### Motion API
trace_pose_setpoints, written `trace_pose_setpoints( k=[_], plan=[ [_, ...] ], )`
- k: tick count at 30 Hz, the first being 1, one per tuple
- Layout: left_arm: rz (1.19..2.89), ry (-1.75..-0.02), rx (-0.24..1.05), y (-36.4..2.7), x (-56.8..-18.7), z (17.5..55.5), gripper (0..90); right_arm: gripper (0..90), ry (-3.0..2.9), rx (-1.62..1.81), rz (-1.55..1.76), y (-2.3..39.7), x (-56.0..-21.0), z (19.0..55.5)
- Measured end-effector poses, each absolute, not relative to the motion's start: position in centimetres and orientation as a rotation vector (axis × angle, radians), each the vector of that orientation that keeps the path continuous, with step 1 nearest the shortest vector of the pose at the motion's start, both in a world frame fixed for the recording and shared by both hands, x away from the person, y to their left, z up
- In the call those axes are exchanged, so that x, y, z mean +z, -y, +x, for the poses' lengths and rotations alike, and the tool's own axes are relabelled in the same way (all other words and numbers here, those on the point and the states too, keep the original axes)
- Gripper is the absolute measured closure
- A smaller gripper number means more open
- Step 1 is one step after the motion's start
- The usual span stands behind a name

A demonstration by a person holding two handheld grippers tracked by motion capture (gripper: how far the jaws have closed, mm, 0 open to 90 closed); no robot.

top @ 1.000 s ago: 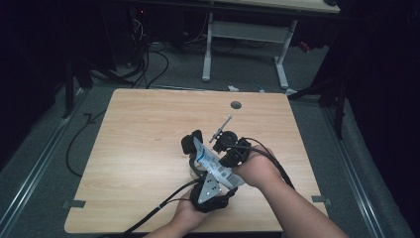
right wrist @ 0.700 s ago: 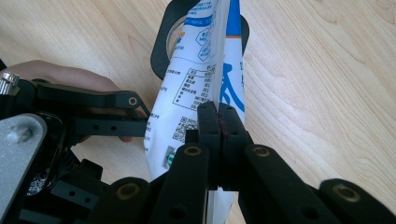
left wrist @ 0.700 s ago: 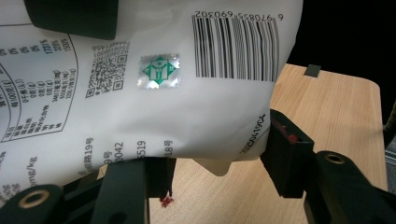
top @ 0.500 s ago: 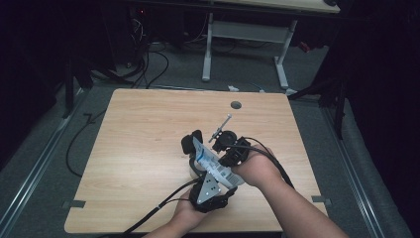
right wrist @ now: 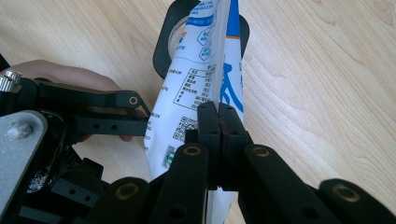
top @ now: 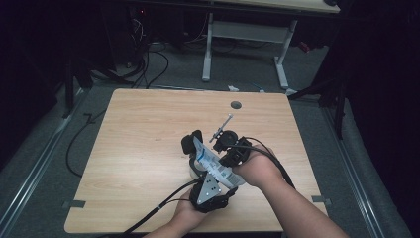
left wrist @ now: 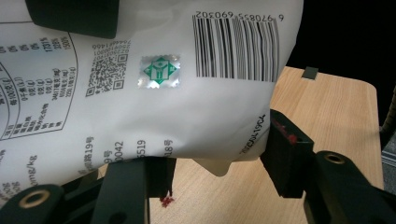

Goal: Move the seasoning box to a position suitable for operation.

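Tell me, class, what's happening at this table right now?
A person holds a white and blue printed pouch above the wooden table with two handheld grippers. The right gripper is shut on the pouch's thin edge. The left gripper has its jaws around the pouch's body, one on each side.

Right tool (right wrist: pixel 218 140) jaws pressed together; left tool (left wrist: pixel 210 172) jaws half spread; hands close together.

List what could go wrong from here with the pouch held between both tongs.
1. The right tongs pinch just the thin edge seam of the white and blue pouch; a pull could tear it or let it slip.
2. The left tongs straddle the pouch's body; squeezing harder might crumple it.
3. The pouch is held over the wooden table with something round below it; a drop could knock that.
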State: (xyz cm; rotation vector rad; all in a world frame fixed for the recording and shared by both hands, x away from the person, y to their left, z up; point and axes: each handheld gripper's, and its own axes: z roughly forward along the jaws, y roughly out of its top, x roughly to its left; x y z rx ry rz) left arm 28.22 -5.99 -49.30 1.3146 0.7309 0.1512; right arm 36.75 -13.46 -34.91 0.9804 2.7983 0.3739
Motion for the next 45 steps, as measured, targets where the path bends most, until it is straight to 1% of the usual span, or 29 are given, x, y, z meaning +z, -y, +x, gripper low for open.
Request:
trace_pose_setpoints(
  k=[45],
  plan=[
    [1.311,-0.734,0.16,6.11,-49.16,28.22,50.6,90.0,-2.814,0.379,0.992,13.55,-34.81,37.1]
  ],
)
